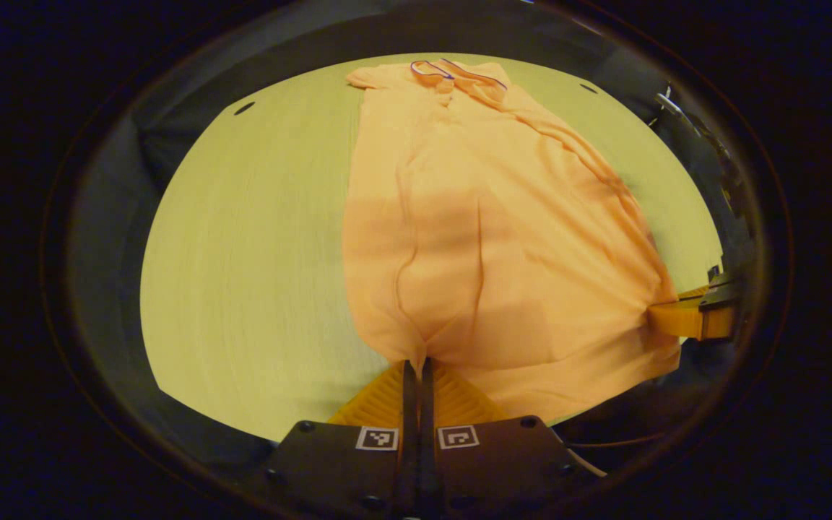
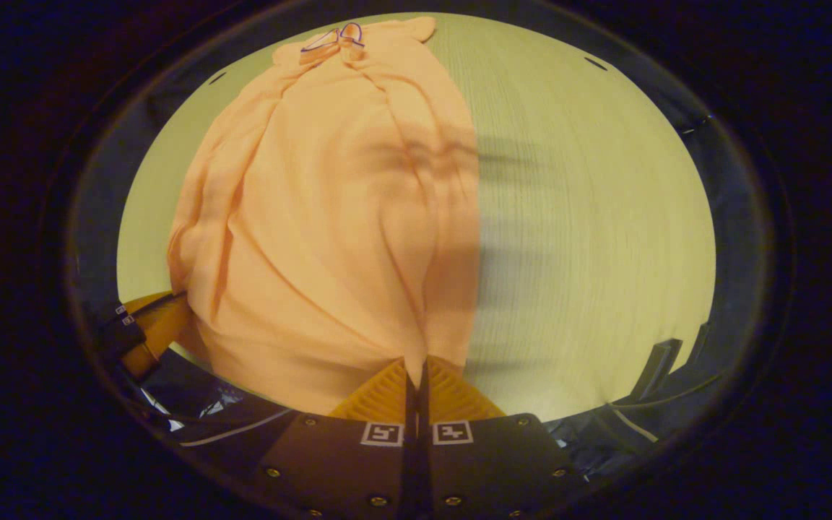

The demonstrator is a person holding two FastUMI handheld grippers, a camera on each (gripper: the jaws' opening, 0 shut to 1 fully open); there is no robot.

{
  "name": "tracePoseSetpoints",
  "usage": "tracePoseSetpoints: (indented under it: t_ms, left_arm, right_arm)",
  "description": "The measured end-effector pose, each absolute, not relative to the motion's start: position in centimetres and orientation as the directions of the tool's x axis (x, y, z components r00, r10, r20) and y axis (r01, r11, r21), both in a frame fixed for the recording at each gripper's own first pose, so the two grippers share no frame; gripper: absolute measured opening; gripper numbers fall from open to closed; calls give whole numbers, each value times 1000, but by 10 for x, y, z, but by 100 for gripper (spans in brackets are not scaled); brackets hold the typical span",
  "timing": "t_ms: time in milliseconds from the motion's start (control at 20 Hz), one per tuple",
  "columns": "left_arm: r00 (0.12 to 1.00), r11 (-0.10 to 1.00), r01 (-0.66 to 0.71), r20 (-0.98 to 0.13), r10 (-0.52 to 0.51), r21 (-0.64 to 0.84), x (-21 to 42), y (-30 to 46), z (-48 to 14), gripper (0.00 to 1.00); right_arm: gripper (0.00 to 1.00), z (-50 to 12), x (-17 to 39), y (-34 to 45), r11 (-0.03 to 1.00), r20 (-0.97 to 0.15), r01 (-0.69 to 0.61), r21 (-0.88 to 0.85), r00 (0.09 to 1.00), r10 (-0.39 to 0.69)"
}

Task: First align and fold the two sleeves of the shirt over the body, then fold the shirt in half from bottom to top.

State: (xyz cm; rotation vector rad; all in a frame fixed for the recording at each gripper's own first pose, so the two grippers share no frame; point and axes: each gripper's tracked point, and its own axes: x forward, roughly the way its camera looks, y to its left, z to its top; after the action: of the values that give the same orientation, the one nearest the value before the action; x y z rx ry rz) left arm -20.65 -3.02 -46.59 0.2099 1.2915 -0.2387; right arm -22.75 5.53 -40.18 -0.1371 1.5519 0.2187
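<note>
pale wood-grain table (image 1: 243, 274), dark slots near far edge.

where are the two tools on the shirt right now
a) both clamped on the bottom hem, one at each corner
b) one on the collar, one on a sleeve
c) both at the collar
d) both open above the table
a: the left tool and the right tool each pinch the shirt at its near hem, with the collar at the far end of the table.
</note>
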Motion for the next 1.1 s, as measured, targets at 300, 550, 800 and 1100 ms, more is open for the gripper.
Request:
tracePoseSetpoints:
  t_ms: [300, 550, 800, 1100]
  left_arm:
    - [331, 968, 252, -939, -91, -5, -169, -41, -434, 8]
    - [396, 974, 225, -912, -105, -15, -109, -41, -404, 5]
    - [479, 982, 189, -870, -117, -28, -33, -46, -374, 5]
    - [620, 985, 174, -776, -116, -8, 109, -57, -330, 6]
  right_arm:
    - [1, -386, -211, 61, 976, -997, -206, 72, 25, 79]
    - [1, -347, -144, 71, 981, -985, -173, 92, 132, 115]
    - [1, -303, -51, 90, 982, -949, -161, 102, 279, 145]
    - [0, -260, 88, 125, 982, -882, -148, 115, 440, 170]
